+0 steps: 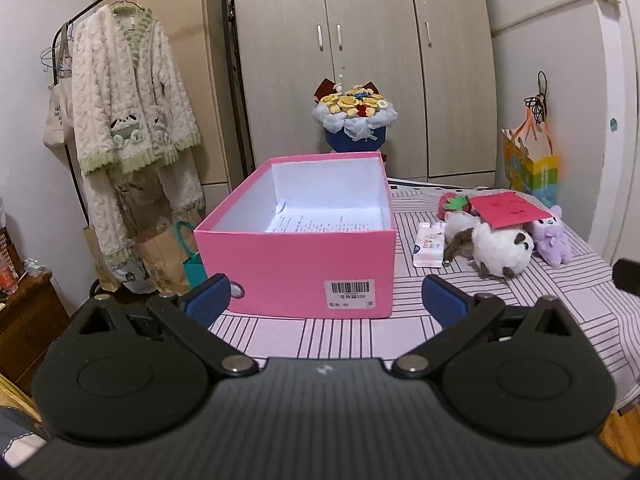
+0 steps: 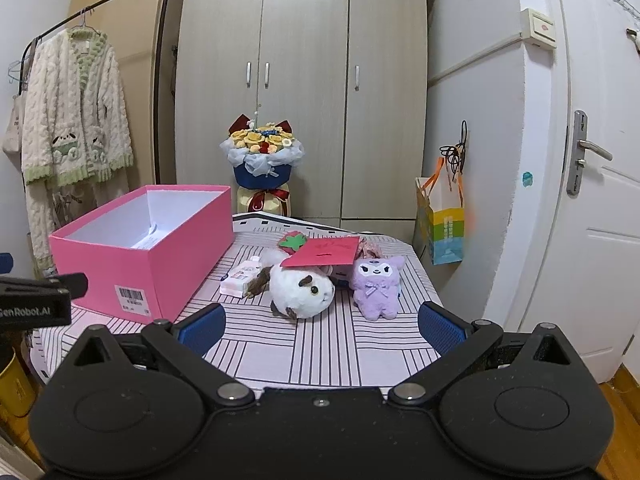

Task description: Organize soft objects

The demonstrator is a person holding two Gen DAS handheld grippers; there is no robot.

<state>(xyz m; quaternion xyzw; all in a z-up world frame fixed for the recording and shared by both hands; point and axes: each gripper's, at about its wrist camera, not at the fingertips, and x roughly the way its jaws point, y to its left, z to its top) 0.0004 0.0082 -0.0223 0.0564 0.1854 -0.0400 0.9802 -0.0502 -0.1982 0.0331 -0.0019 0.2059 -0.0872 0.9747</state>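
Observation:
An open pink box (image 1: 296, 264) (image 2: 132, 264) stands on the striped table, with only a printed sheet inside. To its right lie a white and brown plush (image 1: 500, 250) (image 2: 300, 288), a purple plush (image 1: 552, 236) (image 2: 376, 288) and a strawberry plush (image 1: 454, 204) (image 2: 292, 240). A red card (image 1: 506, 210) (image 2: 324, 254) rests on top of them. My left gripper (image 1: 326, 300) is open in front of the box, holding nothing. My right gripper (image 2: 320, 326) is open just short of the plushes. The left gripper's body (image 2: 40, 296) shows at the right wrist view's left edge.
A small white packet (image 1: 430, 246) (image 2: 242, 276) lies between box and plushes. A flower bouquet (image 1: 354, 118) (image 2: 262, 156) stands behind the table before the wardrobe. A colourful paper bag (image 2: 440, 224) hangs right; a clothes rack with a robe (image 1: 128, 120) and bags stands left. A door (image 2: 592, 184) is right.

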